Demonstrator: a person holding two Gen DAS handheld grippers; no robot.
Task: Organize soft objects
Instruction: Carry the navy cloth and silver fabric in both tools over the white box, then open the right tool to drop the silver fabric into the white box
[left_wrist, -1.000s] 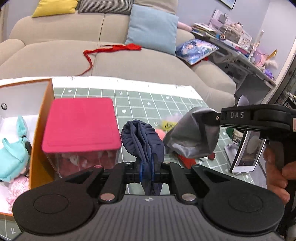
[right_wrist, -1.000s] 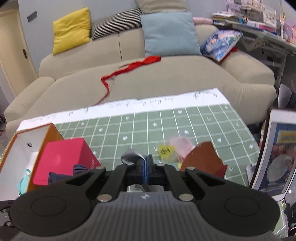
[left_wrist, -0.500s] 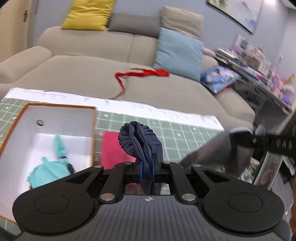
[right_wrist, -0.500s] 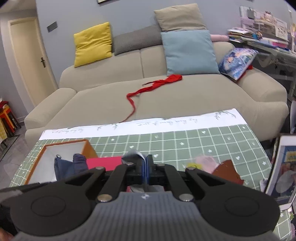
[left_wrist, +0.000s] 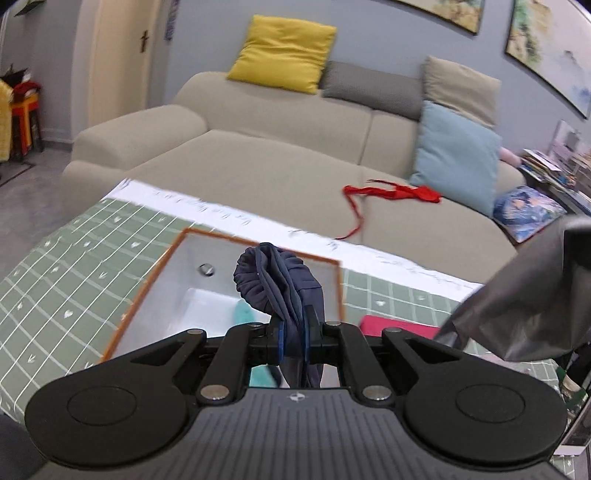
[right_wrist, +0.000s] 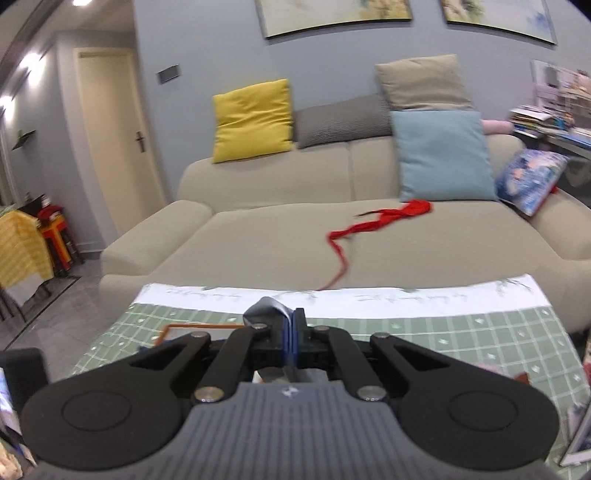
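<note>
Within the last second the navy cloth (left_wrist: 280, 284), clamped in the left tool (left_wrist: 293, 334), has been carried over the white box (left_wrist: 177, 295), ready for dropping, while the right tool (right_wrist: 291, 332) is closed on grey cloth (left_wrist: 528, 299) beside the box.

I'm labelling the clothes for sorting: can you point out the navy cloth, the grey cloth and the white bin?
navy cloth (left_wrist: 275, 280), left wrist view, on the bunched fold above the jaws.
grey cloth (left_wrist: 524, 299), left wrist view, on its hanging middle.
white bin (left_wrist: 173, 295), left wrist view, on its left inner wall.
</note>
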